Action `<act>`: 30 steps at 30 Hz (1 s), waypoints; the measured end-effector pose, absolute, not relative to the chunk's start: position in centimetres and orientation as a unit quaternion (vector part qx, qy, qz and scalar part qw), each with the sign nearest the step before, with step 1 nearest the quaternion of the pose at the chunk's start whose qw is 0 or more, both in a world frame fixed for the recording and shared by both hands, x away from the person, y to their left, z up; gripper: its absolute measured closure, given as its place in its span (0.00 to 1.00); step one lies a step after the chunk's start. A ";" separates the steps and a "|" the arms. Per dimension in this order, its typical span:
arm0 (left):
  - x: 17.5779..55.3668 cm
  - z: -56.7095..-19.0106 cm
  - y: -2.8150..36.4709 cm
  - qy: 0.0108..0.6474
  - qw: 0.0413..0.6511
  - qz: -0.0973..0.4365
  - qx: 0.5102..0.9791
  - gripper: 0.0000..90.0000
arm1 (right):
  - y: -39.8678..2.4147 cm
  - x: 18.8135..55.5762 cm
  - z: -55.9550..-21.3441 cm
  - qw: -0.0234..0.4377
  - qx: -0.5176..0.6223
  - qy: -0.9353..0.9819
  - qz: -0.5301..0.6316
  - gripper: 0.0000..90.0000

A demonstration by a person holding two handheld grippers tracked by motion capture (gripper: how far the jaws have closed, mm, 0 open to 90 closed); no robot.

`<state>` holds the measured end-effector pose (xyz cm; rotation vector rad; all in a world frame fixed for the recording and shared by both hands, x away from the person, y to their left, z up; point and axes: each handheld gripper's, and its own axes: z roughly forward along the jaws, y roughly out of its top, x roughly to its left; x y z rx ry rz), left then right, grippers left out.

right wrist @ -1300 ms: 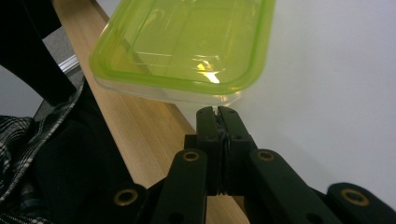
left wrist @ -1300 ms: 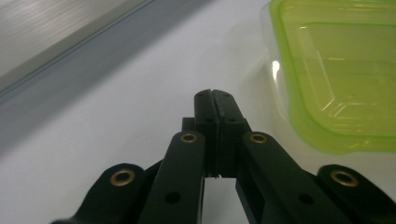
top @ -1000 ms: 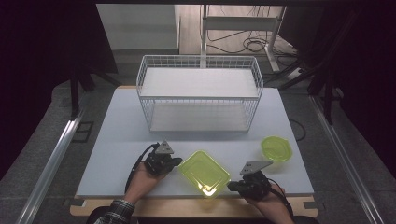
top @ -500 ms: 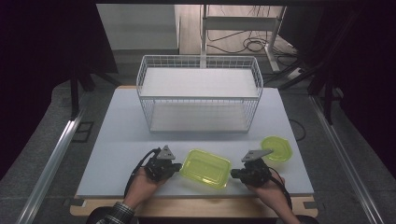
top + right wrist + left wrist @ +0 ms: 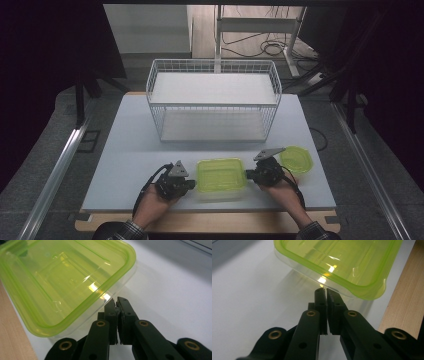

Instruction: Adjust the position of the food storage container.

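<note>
Green container [image 5: 220, 174] on table, between both closed fingers, tips at its ends

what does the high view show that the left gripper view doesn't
High view alone: the white wire basket at the back of the table, the round green lid at the right, the right gripper at the container's right end, both forearms. Left gripper view alone: the left gripper with its jaws shut, tips against the clear wall under the green rim. Both: the green-lidded container and the table's wooden edge.
</note>
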<state>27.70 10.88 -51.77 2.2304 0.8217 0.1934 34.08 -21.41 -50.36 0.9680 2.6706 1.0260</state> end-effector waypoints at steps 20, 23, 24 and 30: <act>25.9 -50.9 13.0 0.345 0.390 0.104 0.847 0.79 | -23.3 33.5 -48.9 0.101 0.328 0.873 0.346 0.86; 24.9 -50.6 13.6 0.353 0.396 0.129 0.838 0.65 | -24.0 32.6 -48.2 0.113 0.325 0.867 0.360 0.74; 24.7 -50.6 13.7 0.354 0.397 0.132 0.836 0.61 | -24.1 32.3 -48.0 0.117 0.326 0.864 0.365 0.70; 23.7 -50.7 14.2 0.363 0.389 0.156 0.832 0.30 | -24.6 31.4 -47.6 0.123 0.325 0.849 0.398 0.45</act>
